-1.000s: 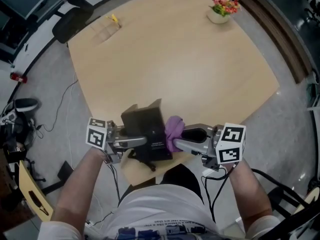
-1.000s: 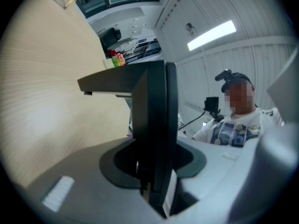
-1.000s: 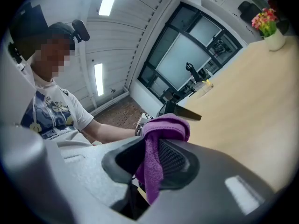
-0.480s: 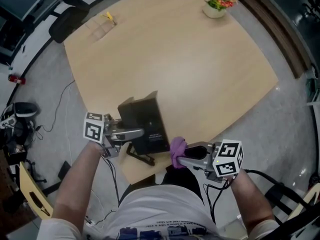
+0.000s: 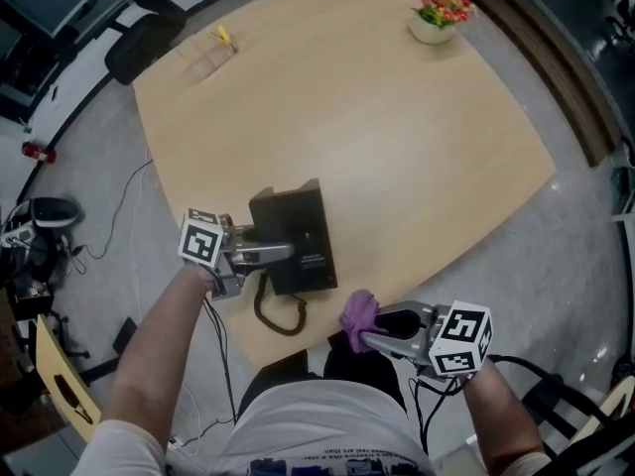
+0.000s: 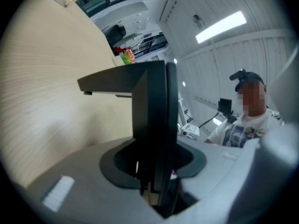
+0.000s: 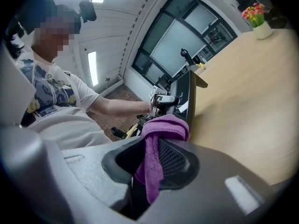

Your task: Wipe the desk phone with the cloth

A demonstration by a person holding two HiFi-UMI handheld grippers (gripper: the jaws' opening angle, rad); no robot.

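The black desk phone [image 5: 295,238] lies on the wooden table [image 5: 377,137] near its front edge, its coiled cord [image 5: 280,316] looping over that edge. My left gripper [image 5: 281,254] comes in from the left and is shut on the phone's left side; in the left gripper view the phone's thin black body [image 6: 156,106] stands between the jaws. My right gripper [image 5: 365,331] hovers just off the table's front edge, apart from the phone, shut on a bunched purple cloth [image 5: 358,311]. In the right gripper view the cloth [image 7: 156,143] hangs between the jaws, with the phone [image 7: 187,94] beyond it.
A small pot of pink flowers [image 5: 439,16] stands at the table's far right corner. A yellow object [image 5: 225,36] lies at the far left corner, next to a black chair [image 5: 147,40]. Cables [image 5: 119,206] trail on the floor to the left.
The phone, tilted up off the table before, now lies flatter and a little farther in. My right gripper has drawn the cloth away from the phone toward the table's front edge.
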